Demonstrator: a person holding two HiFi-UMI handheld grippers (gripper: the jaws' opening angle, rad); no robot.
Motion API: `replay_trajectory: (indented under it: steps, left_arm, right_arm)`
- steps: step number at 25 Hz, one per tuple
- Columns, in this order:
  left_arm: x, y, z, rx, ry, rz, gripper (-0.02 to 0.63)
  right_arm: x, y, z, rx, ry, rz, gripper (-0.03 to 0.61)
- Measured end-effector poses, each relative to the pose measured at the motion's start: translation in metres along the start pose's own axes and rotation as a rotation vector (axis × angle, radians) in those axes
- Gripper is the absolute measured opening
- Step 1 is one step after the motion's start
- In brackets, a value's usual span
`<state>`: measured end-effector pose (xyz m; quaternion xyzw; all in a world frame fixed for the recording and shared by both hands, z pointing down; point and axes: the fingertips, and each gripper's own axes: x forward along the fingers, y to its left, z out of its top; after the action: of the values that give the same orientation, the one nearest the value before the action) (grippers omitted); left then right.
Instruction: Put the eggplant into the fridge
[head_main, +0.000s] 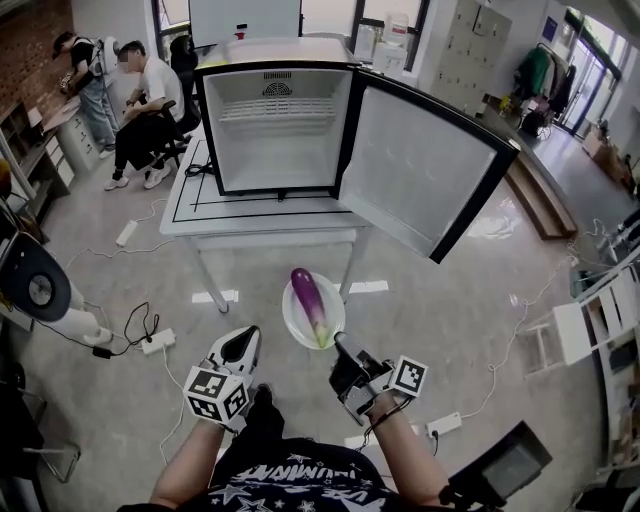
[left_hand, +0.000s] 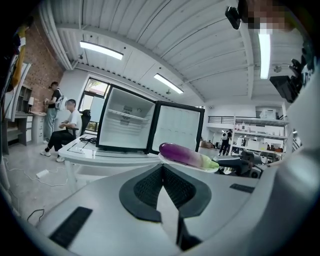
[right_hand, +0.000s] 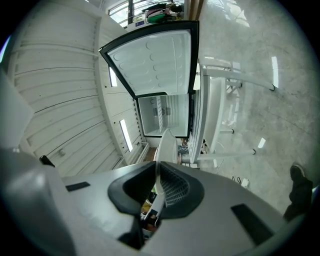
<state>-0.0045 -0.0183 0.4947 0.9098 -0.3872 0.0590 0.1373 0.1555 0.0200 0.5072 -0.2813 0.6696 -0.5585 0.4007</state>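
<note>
**Head view:** An eggplant (head_main: 308, 300) rides on a white plate (head_main: 290, 318) in front of the open fridge (head_main: 275, 130), below the edge of the table (head_main: 200, 215) that carries the fridge. Its long axis points almost straight at the fridge, purple end toward the fridge and pale green end toward the person. The right gripper (head_main: 340, 345) is clamped on the plate's near rim, just behind that green end. The eggplant therefore sits between the tool and the fridge. The left gripper (head_main: 243, 345) hangs on the plate's other side, close by but apart from it, so the right is the carrying arm. The fridge door (head_main: 420, 170) stands swung wide.

**Left gripper view:** The left gripper (left_hand: 161, 167) has its jaws drawn together on nothing. Past them the eggplant (left_hand: 187, 155) lies across the plate (left_hand: 166, 160), with the fridge (left_hand: 125, 125) open behind and the right gripper (left_hand: 240, 164) at the plate's far side.

**Right gripper view:** The right gripper (right_hand: 157, 170) pinches the plate (right_hand: 164, 150), seen edge-on and running straight toward the fridge (right_hand: 165, 117). The eggplant is hidden behind the plate here. A straight push forward and a lift to the fridge's height looks like the move ahead.
</note>
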Motion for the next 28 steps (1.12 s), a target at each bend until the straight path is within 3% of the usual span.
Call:
replay_trajectory:
  steps: [11,28]
  left_arm:
    - [0.061,0.067,0.033,0.002,-0.001,-0.044,0.009]
    - [0.106,0.151,0.06,-0.014,0.004,-0.111,0.009]
  right_arm:
    - [0.077,-0.018,0.037,-0.013,-0.04,-0.016,0.025]
    - [0.158,-0.04,0.055,-0.032,-0.106,-0.065,0.025]
